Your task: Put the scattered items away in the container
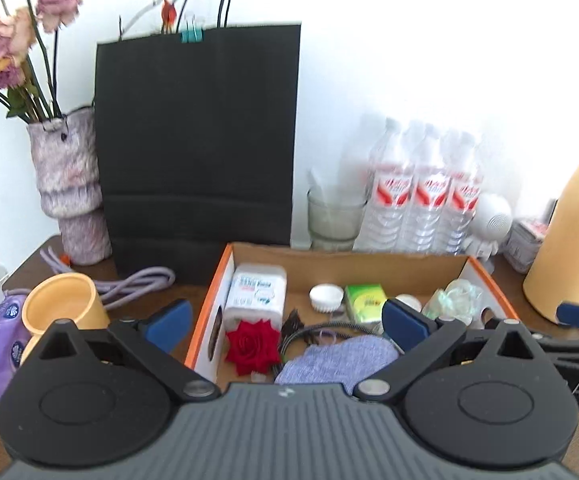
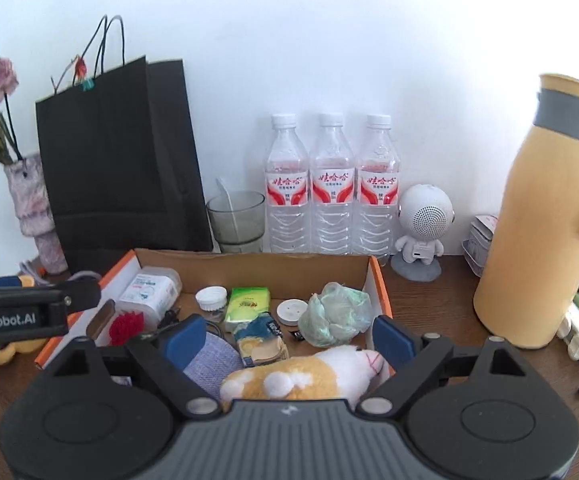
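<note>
The right gripper (image 2: 285, 340) stands open and empty above the plush toy (image 2: 301, 376), which lies in the cardboard box (image 2: 249, 266). The left gripper (image 1: 285, 326) is open too. The yellow cup (image 1: 63, 306) remains outside the box: rigid, light, best pinched at the rim.

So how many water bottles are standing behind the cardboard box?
3, upright in a row against the wall: left bottle, middle bottle, right bottle. None appears hidden behind them.
</note>
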A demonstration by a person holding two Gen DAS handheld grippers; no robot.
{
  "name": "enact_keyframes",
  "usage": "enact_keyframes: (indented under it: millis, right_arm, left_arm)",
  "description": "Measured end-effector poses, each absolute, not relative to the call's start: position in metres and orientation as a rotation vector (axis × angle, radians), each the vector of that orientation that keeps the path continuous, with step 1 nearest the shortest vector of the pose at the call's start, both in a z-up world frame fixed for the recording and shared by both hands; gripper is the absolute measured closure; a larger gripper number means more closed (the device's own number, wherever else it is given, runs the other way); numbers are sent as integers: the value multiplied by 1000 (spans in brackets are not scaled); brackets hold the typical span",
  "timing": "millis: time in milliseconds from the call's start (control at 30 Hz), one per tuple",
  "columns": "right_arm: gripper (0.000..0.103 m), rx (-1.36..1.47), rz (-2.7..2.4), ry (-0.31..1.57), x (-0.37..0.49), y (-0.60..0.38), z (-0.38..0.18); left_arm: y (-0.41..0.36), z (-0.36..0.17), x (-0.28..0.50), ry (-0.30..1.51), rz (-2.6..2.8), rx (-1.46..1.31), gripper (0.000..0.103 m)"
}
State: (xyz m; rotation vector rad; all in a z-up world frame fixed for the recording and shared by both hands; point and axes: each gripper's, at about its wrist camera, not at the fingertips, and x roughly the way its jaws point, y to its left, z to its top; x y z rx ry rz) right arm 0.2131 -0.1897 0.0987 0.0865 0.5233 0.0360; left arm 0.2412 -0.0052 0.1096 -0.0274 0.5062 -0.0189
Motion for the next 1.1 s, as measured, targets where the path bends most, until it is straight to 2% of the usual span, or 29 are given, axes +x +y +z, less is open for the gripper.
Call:
enact_keyframes:
  millis: [267,433,500,867,1100]
  right_arm:
    - [12,102,11,496,195,-185,93]
    - [10,100,18,454,157,-180,89]
    - [5,115,16,446,137,-178,85]
    - [3,132,55,503,12,-173,37]
    - [2,101,37,582,-35,-170,6]
  left_arm:
    - [-11,106,217,423,-39,11,0]
    - [-12,93,171,367,-14,96,0]
    - [-8,85,151,395,-15,85,0]
    - [1,38,28,511,-38,17,0]
    - [0,20,-12,546,-48,35,0]
